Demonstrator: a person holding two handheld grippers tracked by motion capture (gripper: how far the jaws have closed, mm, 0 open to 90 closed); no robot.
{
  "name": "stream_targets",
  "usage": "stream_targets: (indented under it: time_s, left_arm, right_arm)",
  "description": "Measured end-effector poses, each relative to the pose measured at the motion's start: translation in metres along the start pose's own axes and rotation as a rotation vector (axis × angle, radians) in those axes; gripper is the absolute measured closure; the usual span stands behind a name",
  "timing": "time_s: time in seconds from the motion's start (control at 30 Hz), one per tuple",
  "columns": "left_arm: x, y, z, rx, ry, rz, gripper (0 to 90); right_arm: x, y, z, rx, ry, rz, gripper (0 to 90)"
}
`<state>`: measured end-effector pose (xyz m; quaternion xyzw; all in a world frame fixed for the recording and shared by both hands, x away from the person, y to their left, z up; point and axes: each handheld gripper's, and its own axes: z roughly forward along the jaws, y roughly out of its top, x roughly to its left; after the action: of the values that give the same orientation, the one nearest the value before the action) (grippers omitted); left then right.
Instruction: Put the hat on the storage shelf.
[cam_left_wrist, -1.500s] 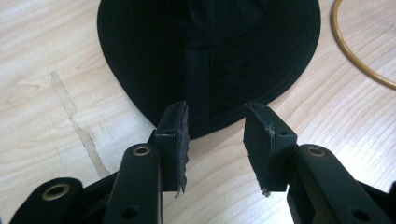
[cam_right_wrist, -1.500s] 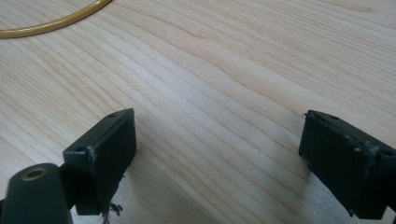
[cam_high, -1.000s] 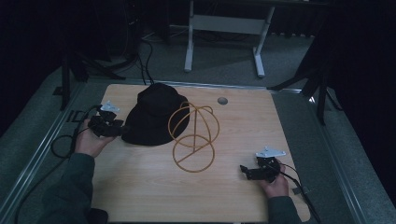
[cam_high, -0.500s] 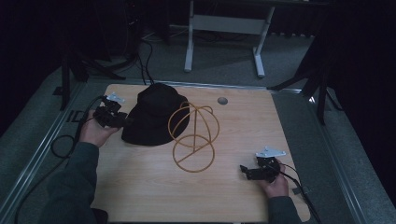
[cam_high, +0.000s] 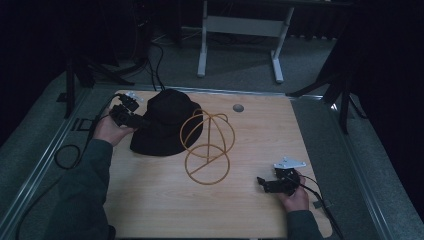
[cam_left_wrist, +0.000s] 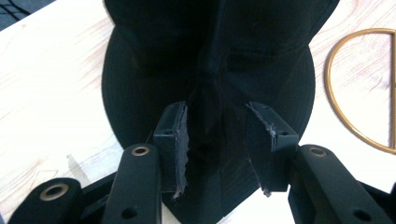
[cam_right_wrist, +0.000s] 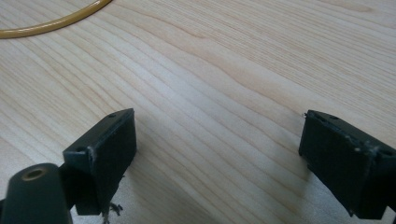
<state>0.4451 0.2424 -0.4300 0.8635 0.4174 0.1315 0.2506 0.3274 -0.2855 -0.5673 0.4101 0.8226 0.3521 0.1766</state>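
A black hat (cam_high: 165, 125) is lying on the far left part of the wooden table (cam_high: 150, 200), just beside a gold wire stand (cam_high: 207, 145). The left gripper (cam_left_wrist: 217, 144) is reaching over the hat's brim, its jaws parted with a ridge of the fabric sitting between them. The right gripper (cam_right_wrist: 217, 163) is resting wide open over bare table, well apart from the hat

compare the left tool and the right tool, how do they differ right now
The left tool has a fold of the black hat between its jaws; the right tool has only bare table between its own. The left jaws stand narrower, the right wide apart. Both are open.
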Motion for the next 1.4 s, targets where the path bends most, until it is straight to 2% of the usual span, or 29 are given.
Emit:
stream_targets:
  time_s: [0.2, 0.27, 0.37, 0.43, 0.5, 0.53, 0.63, 0.97, 1.4]
  left_arm:
    - [0.004, 0.011, 0.012, 0.055, -0.008, -0.021, 63.5]
    - [0.005, 0.014, 0.016, 0.072, -0.008, -0.016, 64.2]
    - [0.004, 0.016, 0.019, 0.075, -0.010, -0.018, 65.8]
    - [0.004, 0.017, 0.021, 0.090, -0.011, -0.014, 71.6]
    - [0.003, 0.018, 0.023, 0.100, -0.007, -0.005, 83.2]
    - [0.002, 0.018, 0.024, 0.105, -0.007, -0.004, 86.3]
    - [0.001, 0.019, 0.023, 0.108, -0.019, 0.004, 88.2]
    - [0.003, 0.016, 0.009, 0.072, -0.027, 0.001, 88.7]
    - [0.005, 0.015, -0.017, 0.007, -0.006, -0.012, 88.9]
  right_arm:
    - [0.000, 0.000, 0.000, 0.000, 0.000, 0.000, 11.0]
    - [0.000, 0.000, 0.000, 0.000, 0.000, 0.000, 11.0]
    - [0.000, 0.000, 0.000, 0.000, 0.000, 0.000, 11.1]
    - [0.000, 0.000, 0.000, 0.000, 0.000, 0.000, 11.1]
    - [0.000, 0.000, 0.000, 0.000, -0.001, 0.000, 11.1]
    - [0.000, 0.000, 0.000, 0.000, 0.000, 0.000, 11.1]
    - [0.000, 0.000, 0.000, 0.000, -0.001, 0.000, 11.2]
    - [0.000, 0.000, 0.000, 0.000, -0.001, 0.001, 11.1]
    - [0.000, 0.000, 0.000, 0.000, -0.001, 0.000, 11.2]
